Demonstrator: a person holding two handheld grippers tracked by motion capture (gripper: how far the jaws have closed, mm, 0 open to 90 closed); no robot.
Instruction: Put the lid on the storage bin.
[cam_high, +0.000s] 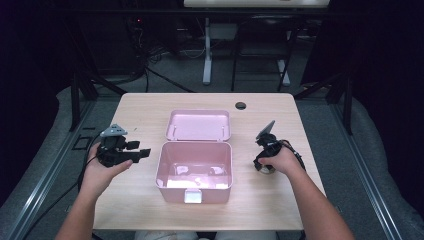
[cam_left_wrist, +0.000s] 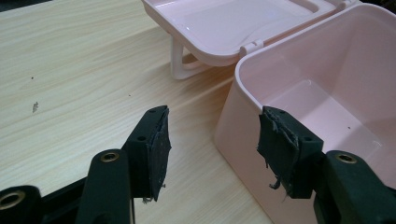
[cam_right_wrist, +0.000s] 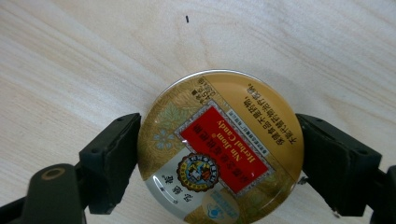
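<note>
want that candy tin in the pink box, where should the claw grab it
Grip the round candy tin by its rim, from above, one jaw on each opposite side. It lies flat on the table, so only its thin edge offers purchase; the right claw already straddles it this way.

High view: table (cam_high: 150, 107) evenly lit from overhead; the room beyond it falls to near black. Picture soft and grainy, fine detail lost. White glare patches on the floor of the pink box (cam_high: 172, 172) between the two tongs. Left gripper view: sharp, bright, with soft shadow under the open lid (cam_left_wrist: 224, 28). Right gripper view: tin (cam_right_wrist: 219, 149) between the jaws is crisp, with a sheen along its rim; light probably diffuse.
</note>
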